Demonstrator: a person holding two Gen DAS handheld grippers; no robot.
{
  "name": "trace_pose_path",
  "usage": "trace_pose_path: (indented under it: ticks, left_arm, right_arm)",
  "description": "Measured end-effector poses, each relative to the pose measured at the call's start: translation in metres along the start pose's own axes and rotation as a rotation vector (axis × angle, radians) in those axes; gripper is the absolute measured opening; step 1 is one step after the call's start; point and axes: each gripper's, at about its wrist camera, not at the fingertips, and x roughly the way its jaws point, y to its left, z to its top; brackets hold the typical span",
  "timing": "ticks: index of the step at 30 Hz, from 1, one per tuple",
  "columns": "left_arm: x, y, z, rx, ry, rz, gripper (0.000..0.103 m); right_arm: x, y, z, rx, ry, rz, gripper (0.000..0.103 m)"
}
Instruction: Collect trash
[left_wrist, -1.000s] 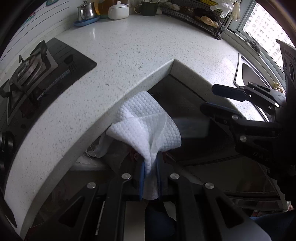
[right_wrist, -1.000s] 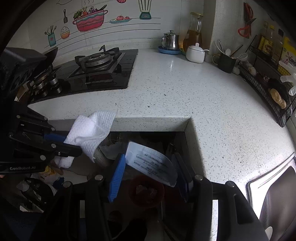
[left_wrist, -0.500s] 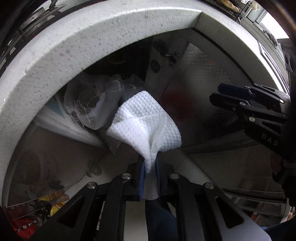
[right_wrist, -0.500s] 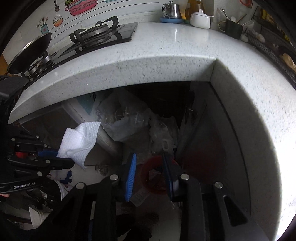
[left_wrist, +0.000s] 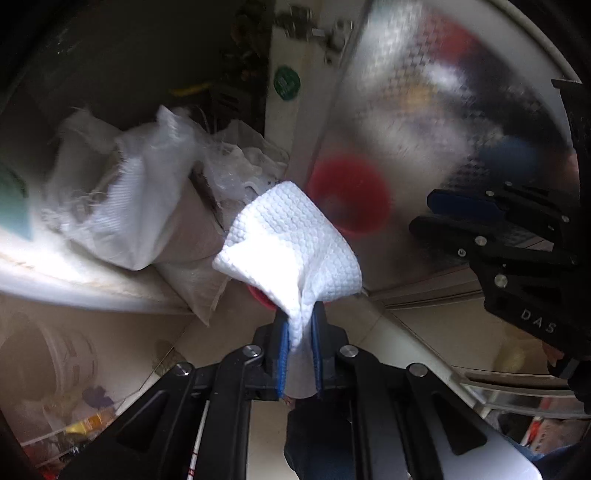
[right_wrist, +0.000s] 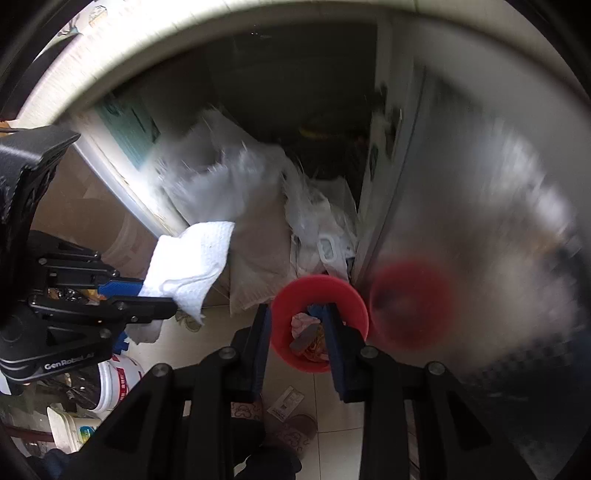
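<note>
White crumpled paper towel (left_wrist: 291, 240) — gripper-pinched (left_wrist: 300, 334)

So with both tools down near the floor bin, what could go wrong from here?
1. The white embossed paper towel pinched in the left tool hangs beside the small red plastic bin, not over it; released here, it may land on the tiled floor.
2. The right tool frames the bin's rim and could tip it.
3. A paper slip lies outside the bin, easily overlooked.
</note>
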Motion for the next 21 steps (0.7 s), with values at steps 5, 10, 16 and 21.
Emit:
trace_pose_path:
  ticks: [5, 10, 16, 21]
  left_arm:
    - [0.051, 0.001, 0.002, 0.026, 0.010, -0.011, 0.010]
    - [0.089, 0.003, 0.006, 0.052, 0.015, -0.020, 0.010]
    - [0.116, 0.003, 0.012, 0.063, 0.007, -0.026, 0.035]
    - [0.130, 0.003, 0.016, 0.090, 0.005, -0.018, 0.042]
  right_arm:
    - [0.043, -0.018, -0.014, 0.024, 0.004, 0.001, 0.027]
    - [0.079, -0.026, -0.026, 0.049, 0.009, -0.011, 0.027]
    - [0.103, -0.035, -0.032, 0.059, -0.002, -0.017, 0.027]
    - [0.107, -0.039, -0.037, 0.066, -0.010, -0.024, 0.027]
